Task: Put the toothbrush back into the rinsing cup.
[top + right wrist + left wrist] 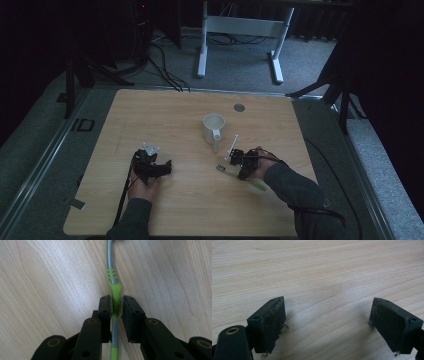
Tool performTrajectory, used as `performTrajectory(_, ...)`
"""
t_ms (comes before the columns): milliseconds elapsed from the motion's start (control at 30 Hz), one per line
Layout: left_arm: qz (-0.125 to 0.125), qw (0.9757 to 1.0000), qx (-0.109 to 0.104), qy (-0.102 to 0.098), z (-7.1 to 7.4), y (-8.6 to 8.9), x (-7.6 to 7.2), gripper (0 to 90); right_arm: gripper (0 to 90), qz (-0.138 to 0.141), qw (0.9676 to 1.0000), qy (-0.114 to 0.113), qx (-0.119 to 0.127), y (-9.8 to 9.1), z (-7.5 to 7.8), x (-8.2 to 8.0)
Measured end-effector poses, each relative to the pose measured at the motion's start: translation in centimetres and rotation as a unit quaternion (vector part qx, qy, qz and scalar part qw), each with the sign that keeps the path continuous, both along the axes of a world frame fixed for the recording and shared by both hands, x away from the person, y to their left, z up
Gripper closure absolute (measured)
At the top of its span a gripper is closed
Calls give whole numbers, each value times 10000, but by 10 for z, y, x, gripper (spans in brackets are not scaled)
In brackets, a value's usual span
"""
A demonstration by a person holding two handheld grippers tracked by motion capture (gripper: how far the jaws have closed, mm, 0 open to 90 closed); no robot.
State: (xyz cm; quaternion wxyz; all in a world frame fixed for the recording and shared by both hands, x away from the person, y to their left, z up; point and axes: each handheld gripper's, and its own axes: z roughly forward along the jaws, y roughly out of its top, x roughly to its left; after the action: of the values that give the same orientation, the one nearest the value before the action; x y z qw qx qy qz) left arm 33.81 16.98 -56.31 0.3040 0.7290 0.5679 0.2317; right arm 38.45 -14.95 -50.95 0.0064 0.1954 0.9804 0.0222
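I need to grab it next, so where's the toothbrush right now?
The toothbrush lies on the table, pinched between the right gripper jaws, near the white mug, right of centre in the high view.

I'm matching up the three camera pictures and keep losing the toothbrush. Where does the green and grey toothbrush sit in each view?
High view: the green and grey toothbrush lies right of centre on the light wooden table, under the right gripper, below the white mug.
Left gripper view: open jaws over bare wood grain, no toothbrush.
Right gripper view: centre, running top to bottom, its green waist pinched between the jaws.
Shared landmark: the table's wood grain.
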Motion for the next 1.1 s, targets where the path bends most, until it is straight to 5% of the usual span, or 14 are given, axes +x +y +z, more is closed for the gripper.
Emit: performTrajectory(1100,1,10000,-1,0,0,0,0,140,805,-38,9999,115,-76,3,-6,2)
